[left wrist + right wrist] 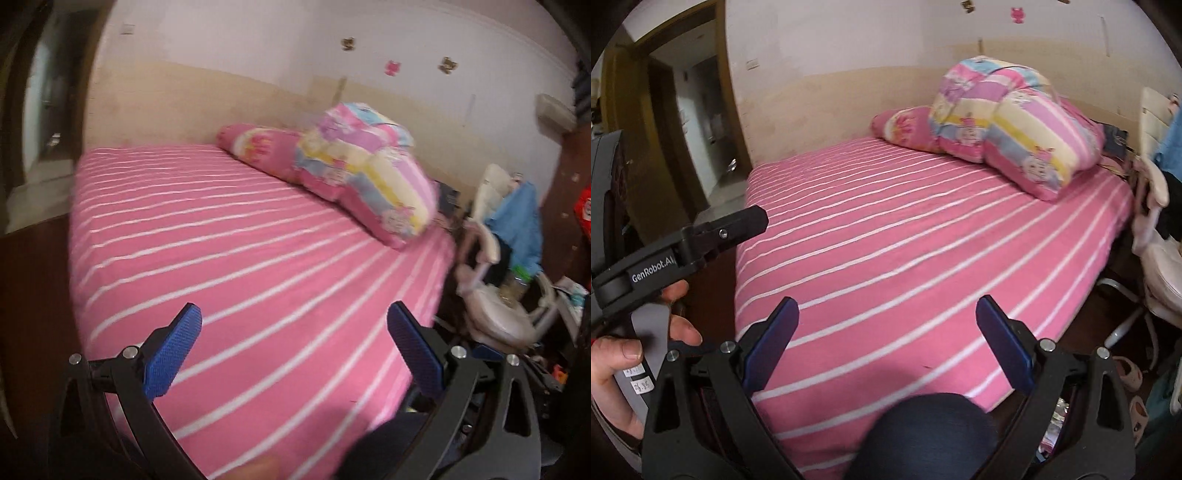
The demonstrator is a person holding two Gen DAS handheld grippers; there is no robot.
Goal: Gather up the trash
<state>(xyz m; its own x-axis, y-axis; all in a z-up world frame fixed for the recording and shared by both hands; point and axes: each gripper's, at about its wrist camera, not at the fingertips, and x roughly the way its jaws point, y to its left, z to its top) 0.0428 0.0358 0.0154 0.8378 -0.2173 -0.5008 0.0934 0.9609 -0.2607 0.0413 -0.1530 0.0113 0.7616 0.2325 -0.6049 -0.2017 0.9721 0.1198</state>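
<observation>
From the left wrist camera, the left gripper hangs over a bed with a pink sheet striped in white, its blue-padded jaws spread wide with nothing between them. A folded patchwork quilt lies at the far end of the bed, resting against a pink pillow. To the right of the bed stands a cluttered pale chair with a blue cloth draped on it. The picture is blurred, and no piece of trash or bin can be made out in it.

From the right wrist camera, the right gripper also hovers above the bed, jaws apart and empty. At the left edge, a hand holds the left gripper's handle. A dark-clothed knee sits at the bottom, between the jaws' arms. The quilt and pillow lie at the head of the bed. Slippers sit on the floor at the right beside the chair. No trash or container is identifiable here either.
</observation>
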